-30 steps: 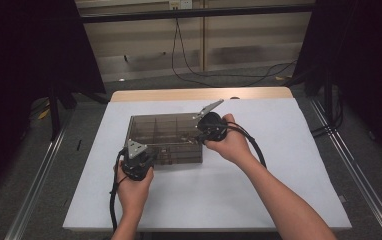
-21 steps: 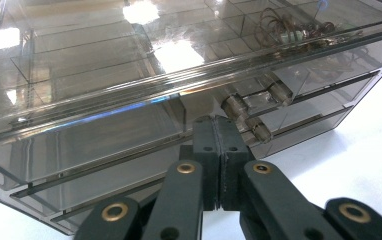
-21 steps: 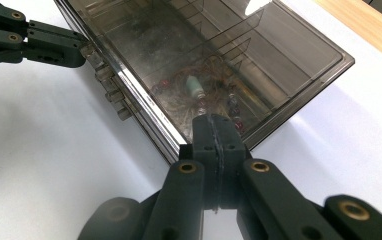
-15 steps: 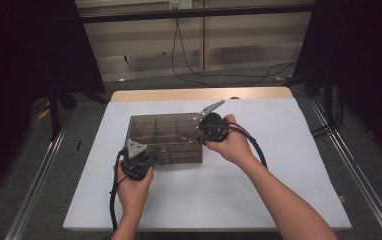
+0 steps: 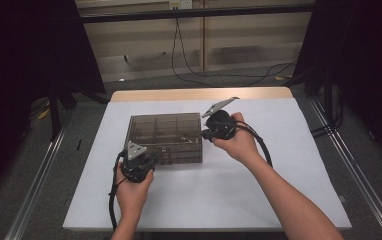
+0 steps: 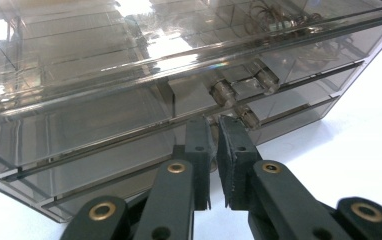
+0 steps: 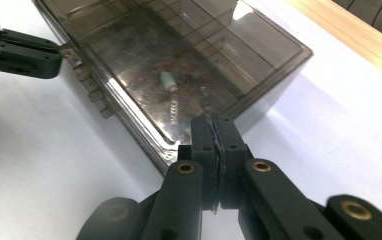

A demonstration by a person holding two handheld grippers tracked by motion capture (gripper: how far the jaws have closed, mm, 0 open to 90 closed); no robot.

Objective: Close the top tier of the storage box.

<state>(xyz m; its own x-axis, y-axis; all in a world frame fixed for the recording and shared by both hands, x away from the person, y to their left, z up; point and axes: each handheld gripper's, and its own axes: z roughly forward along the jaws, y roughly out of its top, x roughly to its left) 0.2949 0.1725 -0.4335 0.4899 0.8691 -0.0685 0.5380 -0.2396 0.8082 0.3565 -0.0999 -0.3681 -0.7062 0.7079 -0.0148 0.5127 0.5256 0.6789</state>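
A smoky clear compartment box (image 5: 164, 135) with its lid down lies on the white table. My left gripper (image 5: 155, 157) is at the box's front wall (image 6: 104, 140), its tips just left of the hinged latch (image 6: 244, 90). Its jaws have just been opening, and a narrow gap with nothing in it stands between the pads (image 6: 214, 125). My right gripper (image 5: 203, 134) is shut, with its tips (image 7: 213, 122) resting against the lid's right-hand edge near the front corner. Small parts (image 7: 169, 80) lie in a compartment under the lid (image 7: 179, 55). The left gripper (image 7: 59, 54) also reaches the front edge in the right gripper view.
The white table cover (image 5: 259, 200) stretches wide in front of and to the right of the box. A wooden strip (image 5: 199, 94) runs along the table's far edge. Metal rails (image 5: 34, 185) flank the table, and cables (image 5: 219, 75) lie on the floor behind.
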